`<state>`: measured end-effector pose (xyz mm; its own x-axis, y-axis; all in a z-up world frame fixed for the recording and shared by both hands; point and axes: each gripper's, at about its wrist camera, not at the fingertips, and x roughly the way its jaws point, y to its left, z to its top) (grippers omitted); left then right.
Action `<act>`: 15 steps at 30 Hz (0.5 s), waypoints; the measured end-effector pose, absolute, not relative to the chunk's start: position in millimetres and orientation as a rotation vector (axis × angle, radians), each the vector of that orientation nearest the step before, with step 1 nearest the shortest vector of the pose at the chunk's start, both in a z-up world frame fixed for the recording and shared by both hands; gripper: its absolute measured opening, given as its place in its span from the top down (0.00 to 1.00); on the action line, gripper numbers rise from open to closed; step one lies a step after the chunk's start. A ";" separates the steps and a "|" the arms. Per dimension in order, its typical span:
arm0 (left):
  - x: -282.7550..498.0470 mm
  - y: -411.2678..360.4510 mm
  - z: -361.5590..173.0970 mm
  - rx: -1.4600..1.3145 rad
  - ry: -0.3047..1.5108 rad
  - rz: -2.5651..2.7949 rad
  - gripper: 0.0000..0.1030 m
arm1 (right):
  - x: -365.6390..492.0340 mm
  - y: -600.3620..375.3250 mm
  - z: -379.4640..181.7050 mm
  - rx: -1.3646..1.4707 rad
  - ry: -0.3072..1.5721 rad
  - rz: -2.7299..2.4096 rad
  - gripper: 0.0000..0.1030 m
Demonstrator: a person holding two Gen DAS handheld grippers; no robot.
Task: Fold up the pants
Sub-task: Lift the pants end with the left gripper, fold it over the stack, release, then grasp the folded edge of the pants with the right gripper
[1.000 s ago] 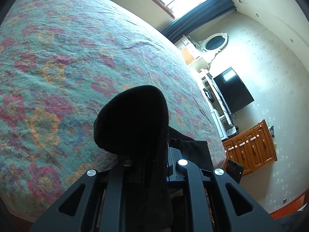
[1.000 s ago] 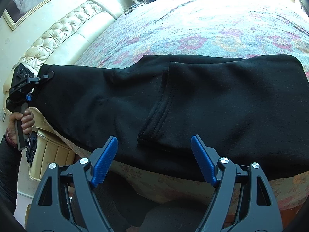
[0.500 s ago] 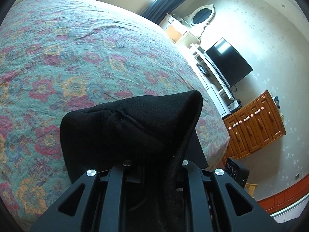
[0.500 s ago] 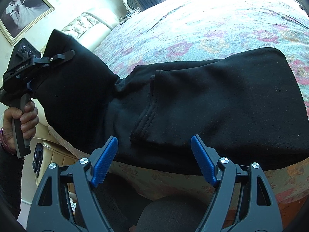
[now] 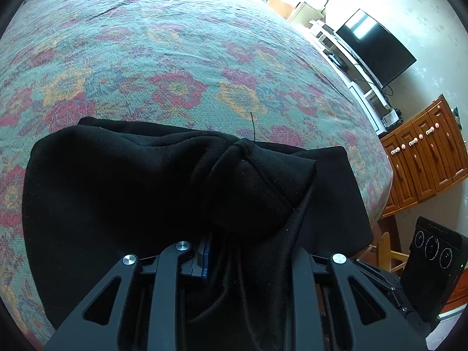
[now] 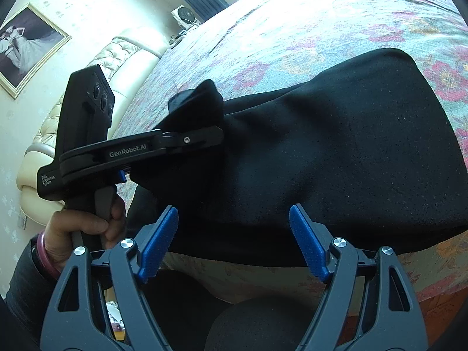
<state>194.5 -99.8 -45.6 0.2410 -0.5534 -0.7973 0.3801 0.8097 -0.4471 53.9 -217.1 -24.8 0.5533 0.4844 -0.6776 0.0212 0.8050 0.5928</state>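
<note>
The black fleece pants lie across the near edge of the floral-quilted bed, one end bunched and clamped in the left gripper, which holds it above the layer lying flat. The right gripper hangs idle at the bed edge, jaws spread wide (nothing between them). To fold well, carry the pinched end flat, match edges, then let go low.

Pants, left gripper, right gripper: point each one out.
pants point(image 6: 336, 152): right wrist view, on the broad black panel lying on the bed.
left gripper point(image 6: 216, 137): right wrist view, at the finger ends clamped on a bunched pant end.
right gripper point(image 6: 234, 239): right wrist view, midway between the open blue pads.
</note>
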 end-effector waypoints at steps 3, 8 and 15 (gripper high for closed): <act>192.0 -100.3 -39.2 -0.253 1.155 -0.675 0.49 | 54.2 -218.8 -25.9 0.604 0.956 0.295 0.24; 177.5 -100.2 -18.3 -0.299 1.121 -0.754 0.26 | 55.0 -226.4 -28.8 0.642 0.954 0.301 0.24; 154.1 -57.0 7.3 -0.383 1.037 -0.766 0.21 | 59.8 -241.7 -21.0 0.657 0.952 0.282 0.24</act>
